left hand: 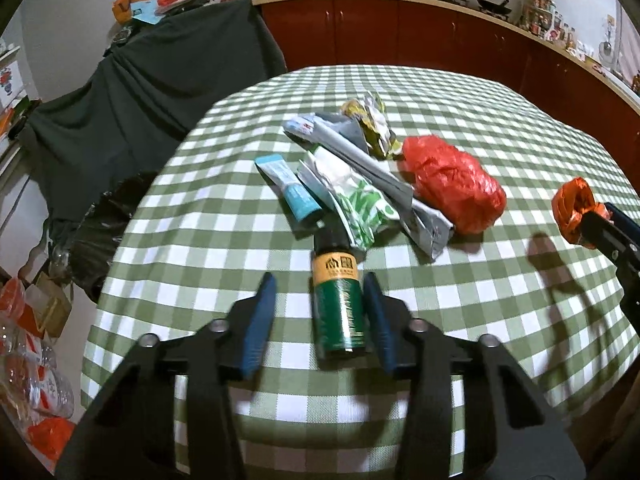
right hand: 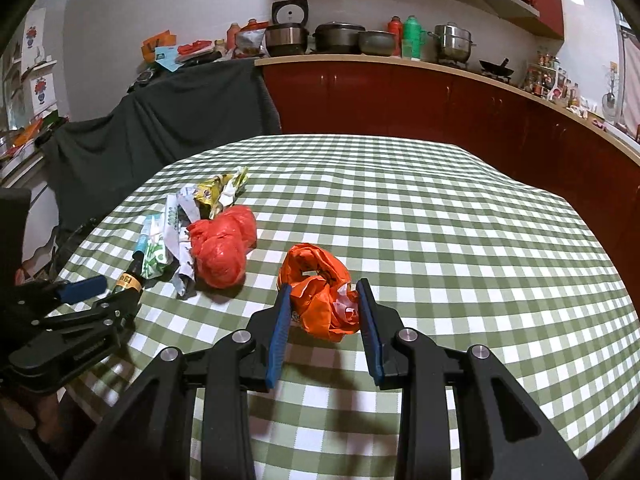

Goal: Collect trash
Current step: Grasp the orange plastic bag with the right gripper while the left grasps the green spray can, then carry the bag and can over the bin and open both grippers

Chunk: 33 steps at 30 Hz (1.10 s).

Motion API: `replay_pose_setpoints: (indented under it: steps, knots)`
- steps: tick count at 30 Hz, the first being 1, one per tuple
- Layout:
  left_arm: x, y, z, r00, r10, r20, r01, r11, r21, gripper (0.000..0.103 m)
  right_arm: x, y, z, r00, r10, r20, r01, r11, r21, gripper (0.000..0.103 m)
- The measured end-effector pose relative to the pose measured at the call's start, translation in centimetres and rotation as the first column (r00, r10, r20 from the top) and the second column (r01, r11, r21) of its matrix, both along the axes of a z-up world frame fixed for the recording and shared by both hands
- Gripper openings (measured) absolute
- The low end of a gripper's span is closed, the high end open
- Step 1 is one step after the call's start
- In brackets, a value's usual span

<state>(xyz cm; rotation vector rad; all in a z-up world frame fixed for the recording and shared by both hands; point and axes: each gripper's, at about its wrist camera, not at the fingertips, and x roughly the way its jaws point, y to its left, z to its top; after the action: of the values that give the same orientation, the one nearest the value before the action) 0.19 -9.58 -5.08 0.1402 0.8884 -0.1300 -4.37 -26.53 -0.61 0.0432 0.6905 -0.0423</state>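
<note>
The left tool (left hand: 320, 288) hung low over the tabletop (left hand: 480, 300) with a green bottle (left hand: 338, 312) lying lengthwise between its blue fingers (left hand: 260, 320). The far finger lay against the bottle's side, but a gap showed at the other, so the jaws stood narrowed around it rather than gripping. The bottle's dark cap pointed away from the tool, its yellow label band just ahead of the fingertips.

The right tool (right hand: 324, 300) was clamped on a crumpled orange bag (right hand: 320, 292), both pads pressing its sides, the bag bulging forward past the fingertips above the green-checked cloth.

Just beyond the bottle's cap lay a heap of litter: a blue tube (left hand: 288, 188), a green-and-white wrapper (left hand: 356, 204) and a long grey packet (left hand: 384, 176), overlapping one another. To the right of these, and ahead-left of the right tool, sat a red plastic bag (left hand: 456, 184), touching the grey packet. Farther out, a yellow wrapper (left hand: 372, 120) lay at the heap's far end.

Past the tabletop's far edge stood red cabinets (right hand: 400, 96) with pots (right hand: 340, 36) on top, and a dark cloth (right hand: 160, 120) draped to the left.
</note>
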Motion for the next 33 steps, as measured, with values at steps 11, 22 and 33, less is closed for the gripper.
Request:
replay_pose_setpoints:
  steps: [11, 22, 33]
  knots:
    - [-0.6, 2.2, 0.1, 1.000, -0.004, 0.005, 0.004, 1.000, -0.011, 0.023, -0.2, 2.0, 0.2, 0.999, 0.047, 0.000, -0.047, 0.999, -0.004, 0.033]
    - [0.0, 10.2, 2.3, 0.985, 0.154, 0.080, -0.155, 0.988, 0.007, 0.023, 1.9, 8.6, 1.7, 0.981, 0.189, 0.040, -0.190, 0.981, 0.038, 0.033]
    - [3.4, 20.1, 3.2, 0.934, 0.337, 0.121, -0.342, 0.939, 0.023, 0.023, 7.3, 19.2, 3.1, 0.923, 0.377, 0.075, -0.381, 0.924, 0.045, 0.033]
